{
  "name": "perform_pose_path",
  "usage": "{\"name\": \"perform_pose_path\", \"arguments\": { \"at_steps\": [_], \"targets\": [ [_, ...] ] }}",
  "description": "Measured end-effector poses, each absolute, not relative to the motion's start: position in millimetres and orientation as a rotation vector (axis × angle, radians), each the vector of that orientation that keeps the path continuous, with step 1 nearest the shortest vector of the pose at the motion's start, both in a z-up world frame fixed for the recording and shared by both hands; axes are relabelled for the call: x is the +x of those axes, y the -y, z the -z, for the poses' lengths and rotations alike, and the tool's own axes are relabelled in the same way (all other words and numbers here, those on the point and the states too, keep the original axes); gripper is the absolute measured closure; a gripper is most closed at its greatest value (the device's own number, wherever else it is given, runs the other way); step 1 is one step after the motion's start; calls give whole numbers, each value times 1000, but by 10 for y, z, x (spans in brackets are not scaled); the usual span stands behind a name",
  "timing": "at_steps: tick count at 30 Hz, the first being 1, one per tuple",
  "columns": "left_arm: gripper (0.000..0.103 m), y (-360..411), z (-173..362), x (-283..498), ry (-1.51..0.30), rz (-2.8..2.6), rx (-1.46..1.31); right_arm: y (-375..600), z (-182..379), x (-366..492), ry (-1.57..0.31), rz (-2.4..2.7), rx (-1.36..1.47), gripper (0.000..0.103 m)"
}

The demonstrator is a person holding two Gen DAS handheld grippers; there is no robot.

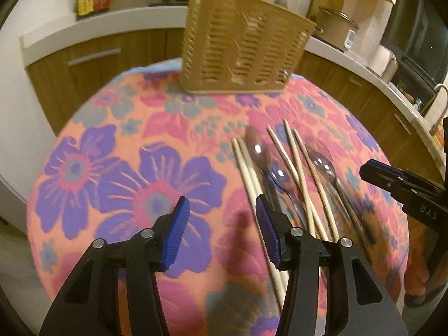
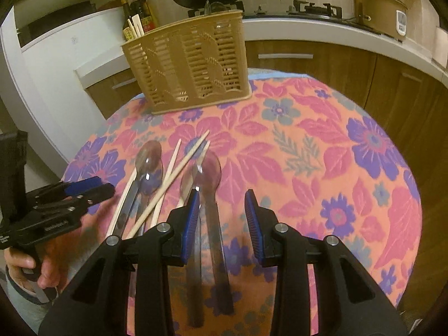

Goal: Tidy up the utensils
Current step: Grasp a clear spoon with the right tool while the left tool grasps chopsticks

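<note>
left wrist view: your left tongs [image 1: 222, 229] hang wide open over the flowered table [image 1: 112, 145], with nothing between the blue pads [image 1: 179, 224]; the loose utensils lie just to their right, a fan of pale chopsticks [image 1: 296, 168] crossed with clear plastic spoons [image 1: 259, 148]; one pair of chopsticks runs under the right pad, so the tongs sit beside the pile and not astride it; the tan slotted basket [image 1: 240, 44] stands at the far edge of the table, well apart from the pile, with a chopstick end showing above its left corner; the right tongs [image 1: 392, 179] enter at the right edge, their gap not readable here.

right wrist view: your right tongs [image 2: 222, 218] are open and empty, poised over the handles of the two nearer spoons [image 2: 211, 173]; the left pad lies above one handle, and the other handle runs between the pads; whether a pad touches cannot be told; the chopsticks [image 2: 173, 179] and two more spoons lie to the left, near the left tongs [image 2: 92, 187], which look nearly closed from this angle; the basket [image 2: 190, 61] already holds chopsticks in its left end and a clear utensil nearer its right.

for the step in hand, judged to be a spoon pick: centre both pads on one handle only, lower squarely, and close slowly; clear plastic is likely slippery; sort like with like in the basket.
</note>
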State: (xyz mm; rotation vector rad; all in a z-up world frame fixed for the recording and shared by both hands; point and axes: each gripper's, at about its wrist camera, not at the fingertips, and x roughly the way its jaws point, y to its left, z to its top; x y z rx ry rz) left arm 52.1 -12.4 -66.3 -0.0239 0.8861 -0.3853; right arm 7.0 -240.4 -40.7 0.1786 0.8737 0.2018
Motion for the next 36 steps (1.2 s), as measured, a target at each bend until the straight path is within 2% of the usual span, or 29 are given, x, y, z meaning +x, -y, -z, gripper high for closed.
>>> {"name": "perform_pose_path", "arguments": {
  "at_steps": [5, 9, 13, 17, 22, 27, 29, 31, 36],
  "targets": [
    [65, 269, 677, 536, -882, 371, 27, 2390, 433, 42, -883, -211, 164, 73],
    [66, 402, 660, 578, -888, 347, 94, 2393, 481, 72, -913, -204, 167, 73],
    [66, 464, 645, 653, -907, 360, 111, 2389, 544, 103, -950, -193, 148, 73],
    [58, 559, 659, 660, -923, 369, 159, 2385, 603, 123, -981, -198, 149, 73],
    [58, 650, 684, 626, -917, 340, 240, 2330, 622, 147, -1003, -222, 136, 73],
    [68, 562, 671, 631, -915, 348, 224, 2333, 616, 171, -1037, -234, 105, 73],
    [79, 531, 669, 637, -914, 339, 222, 2310, 628, 187, -1057, -246, 81, 73],
    [84, 509, 665, 636, -912, 330, 231, 2268, 639, 207, -1070, -238, 44, 73],
    [89, 466, 652, 612, -923, 348, 252, 2125, 634, 352, -1111, -223, -43, 73]
  ]
}}
